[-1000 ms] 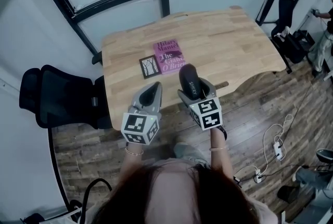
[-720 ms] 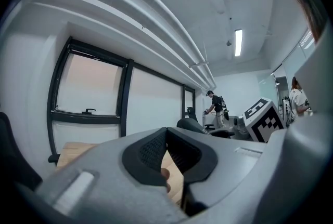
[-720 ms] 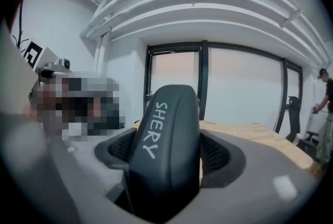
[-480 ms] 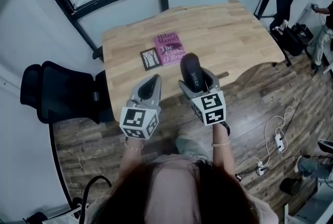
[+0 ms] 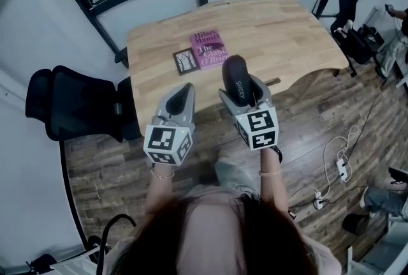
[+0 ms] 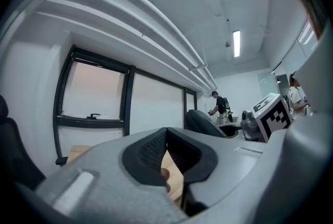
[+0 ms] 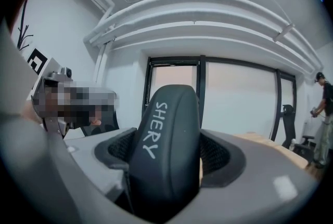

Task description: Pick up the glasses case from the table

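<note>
A black glasses case (image 5: 236,79) (image 7: 166,145) with white lettering stands clamped between the jaws of my right gripper (image 5: 241,87), lifted above the near edge of the wooden table (image 5: 287,37). In the right gripper view the case fills the gap between both pads. My left gripper (image 5: 181,96) hovers beside it at the left, also raised and pointing up; its jaws are closed together with nothing between them (image 6: 166,153).
A pink book (image 5: 209,48) and a small dark card (image 5: 185,61) lie on the table's left part. A black office chair (image 5: 76,104) stands left of the table. Cables (image 5: 341,165) lie on the wood floor at the right. A person (image 6: 221,106) stands far off.
Both grippers have drawn back toward me and tilted upward, the right one carrying the glasses case farther off the table. The case stays held.
</note>
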Tool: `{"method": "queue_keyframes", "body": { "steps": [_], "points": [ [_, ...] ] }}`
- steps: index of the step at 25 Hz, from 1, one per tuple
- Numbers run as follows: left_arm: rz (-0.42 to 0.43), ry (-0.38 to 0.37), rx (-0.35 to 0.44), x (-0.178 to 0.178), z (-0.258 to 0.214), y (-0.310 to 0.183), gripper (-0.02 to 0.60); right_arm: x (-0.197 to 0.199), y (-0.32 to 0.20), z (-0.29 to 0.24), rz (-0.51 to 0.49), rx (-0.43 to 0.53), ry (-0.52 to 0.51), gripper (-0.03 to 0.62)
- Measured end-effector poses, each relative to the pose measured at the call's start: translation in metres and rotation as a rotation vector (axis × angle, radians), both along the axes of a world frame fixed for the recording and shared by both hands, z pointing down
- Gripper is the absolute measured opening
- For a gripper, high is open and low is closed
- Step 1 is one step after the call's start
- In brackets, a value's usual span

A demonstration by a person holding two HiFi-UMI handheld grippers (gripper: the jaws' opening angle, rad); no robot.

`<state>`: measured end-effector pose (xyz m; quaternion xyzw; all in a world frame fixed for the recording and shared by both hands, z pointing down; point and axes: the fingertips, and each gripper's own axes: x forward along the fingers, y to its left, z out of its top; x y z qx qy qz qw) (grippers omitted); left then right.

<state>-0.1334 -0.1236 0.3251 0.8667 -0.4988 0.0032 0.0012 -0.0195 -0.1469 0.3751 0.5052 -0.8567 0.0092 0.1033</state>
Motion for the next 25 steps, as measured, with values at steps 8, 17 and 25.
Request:
{"method": "queue_keyframes", "body": {
  "steps": [8, 17, 25],
  "points": [
    [-0.013, 0.008, 0.012, -0.002, -0.003, 0.024, 0.009, -0.002, 0.024, -0.010, -0.002, 0.039, -0.008, 0.373],
    [-0.017, 0.014, 0.032, 0.007, -0.006, 0.045, 0.009, 0.008, 0.045, -0.021, -0.003, 0.084, -0.015, 0.373],
    [-0.025, 0.017, 0.045, 0.013, -0.008, 0.066, 0.009, 0.015, 0.068, -0.029, -0.008, 0.117, -0.020, 0.373]
  ]
}}
